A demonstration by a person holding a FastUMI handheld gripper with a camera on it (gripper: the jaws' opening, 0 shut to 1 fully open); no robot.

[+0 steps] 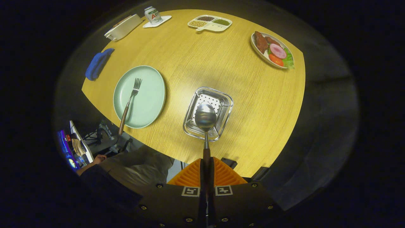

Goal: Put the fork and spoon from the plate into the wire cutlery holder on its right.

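Observation:
My gripper (pixel 206 171) is shut on the brown handle of the spoon (pixel 205 118). The spoon's metal bowl points straight ahead and hangs high over the square wire cutlery holder (pixel 225 104), which stands on the wooden table. To the left of the holder sits the pale green plate (pixel 148 91). A fork (pixel 130 101) with a wooden handle lies on it, tines pointing away, its handle end sticking out past the plate's near rim.
A blue cloth (pixel 97 63) lies at the table's left edge. At the far side are a white box (pixel 123 27), a can on a small tray (pixel 153 15), a divided dish (pixel 209 23) and a plate of food (pixel 272 49). A person's arm (pixel 95 161) shows below the table's near edge.

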